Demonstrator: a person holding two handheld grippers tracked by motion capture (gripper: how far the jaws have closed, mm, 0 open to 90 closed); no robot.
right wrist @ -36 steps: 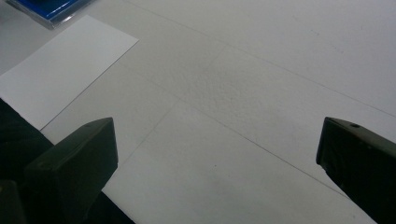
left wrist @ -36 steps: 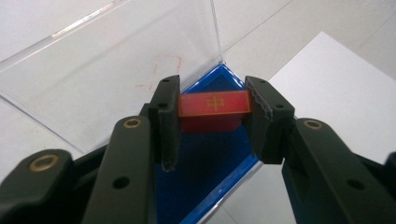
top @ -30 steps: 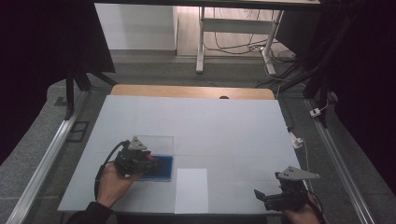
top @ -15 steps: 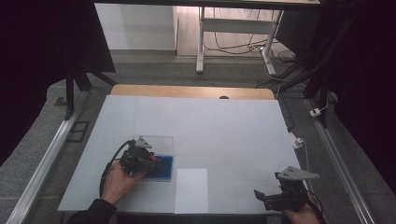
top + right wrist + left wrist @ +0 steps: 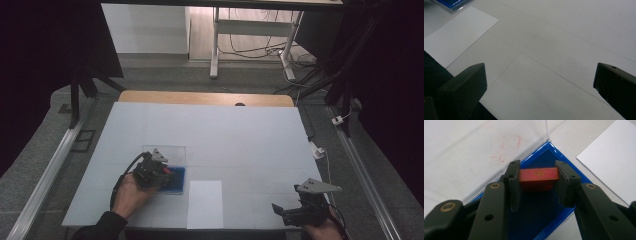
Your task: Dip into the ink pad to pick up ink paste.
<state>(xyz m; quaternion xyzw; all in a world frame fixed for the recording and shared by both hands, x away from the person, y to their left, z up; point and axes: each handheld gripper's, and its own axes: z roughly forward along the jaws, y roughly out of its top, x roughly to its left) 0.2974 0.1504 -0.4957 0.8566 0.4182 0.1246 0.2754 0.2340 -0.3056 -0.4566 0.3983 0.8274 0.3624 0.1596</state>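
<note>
1. High view: the left gripper (image 5: 159, 172) sits in the person's left hand (image 5: 131, 192) over the clear plastic box with a blue floor (image 5: 176, 181), near the front left of the pale grey table (image 5: 240, 135). A white paper sheet (image 5: 205, 203) lies flat just to the right of that box. The right gripper (image 5: 287, 212) is at the table's front right corner, well apart from both

2. Left gripper view: the jaws press on both ends of a small red rectangular block with a gold mark (image 5: 538, 173), holding it inside the box, at a corner of the blue floor (image 5: 536, 207)

3. Right gripper view: the jaws stand wide apart with nothing between them, above bare table (image 5: 554, 50); the paper sheet (image 5: 456, 35) lies ahead to the left
</note>
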